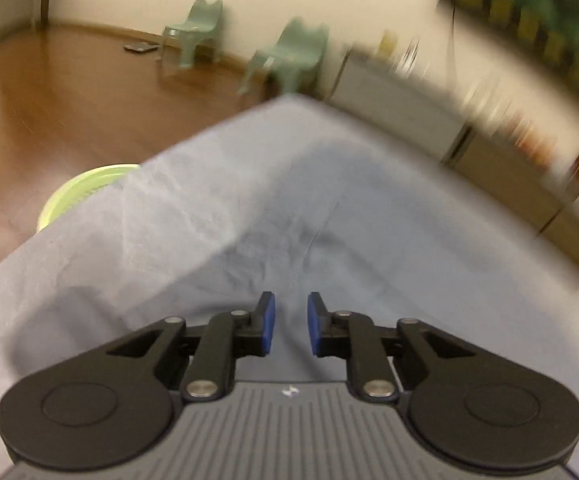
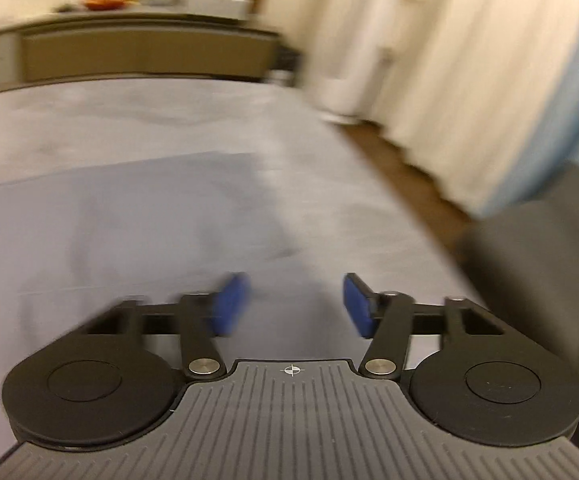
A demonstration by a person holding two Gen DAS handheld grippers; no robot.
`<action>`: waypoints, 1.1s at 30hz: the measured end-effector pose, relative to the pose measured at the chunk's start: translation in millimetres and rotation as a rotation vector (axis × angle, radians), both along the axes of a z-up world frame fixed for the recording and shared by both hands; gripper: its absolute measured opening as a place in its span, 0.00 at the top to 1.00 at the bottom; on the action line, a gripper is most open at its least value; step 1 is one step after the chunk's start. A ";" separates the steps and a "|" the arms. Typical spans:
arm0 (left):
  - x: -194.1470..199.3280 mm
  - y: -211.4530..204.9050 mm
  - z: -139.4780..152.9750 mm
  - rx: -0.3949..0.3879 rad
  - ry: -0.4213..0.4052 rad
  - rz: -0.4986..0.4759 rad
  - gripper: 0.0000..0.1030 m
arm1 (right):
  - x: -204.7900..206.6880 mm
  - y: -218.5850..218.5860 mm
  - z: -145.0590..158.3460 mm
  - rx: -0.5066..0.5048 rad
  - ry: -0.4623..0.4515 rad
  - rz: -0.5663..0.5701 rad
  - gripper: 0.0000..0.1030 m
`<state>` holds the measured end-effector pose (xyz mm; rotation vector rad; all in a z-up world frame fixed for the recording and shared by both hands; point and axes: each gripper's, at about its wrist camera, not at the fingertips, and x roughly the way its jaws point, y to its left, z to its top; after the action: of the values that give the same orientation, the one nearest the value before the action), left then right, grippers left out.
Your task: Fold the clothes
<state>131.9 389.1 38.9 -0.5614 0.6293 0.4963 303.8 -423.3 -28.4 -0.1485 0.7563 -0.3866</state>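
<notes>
Left claw slightly parted, right claw wide, nothing gripped; both held over blue cloth, likely pre-grasp.

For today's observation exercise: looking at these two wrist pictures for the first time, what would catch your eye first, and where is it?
The wide blue-grey cloth fills the middle of both views, spread out below the left gripper and the right gripper, both open with nothing between their blue pads. Next come two pale green chairs by the far wall on the wooden floor, and a lime-green round object peeking from under the cloth's left edge.
</notes>
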 end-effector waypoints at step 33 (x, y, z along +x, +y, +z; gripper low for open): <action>-125.6 100.3 -78.8 -0.693 -0.351 0.027 0.43 | -140.4 734.2 60.3 0.128 0.217 1.432 0.99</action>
<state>6.3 489.4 -39.9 -1.2833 0.4453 0.1818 163.5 310.9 31.9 -0.5622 0.7115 1.0490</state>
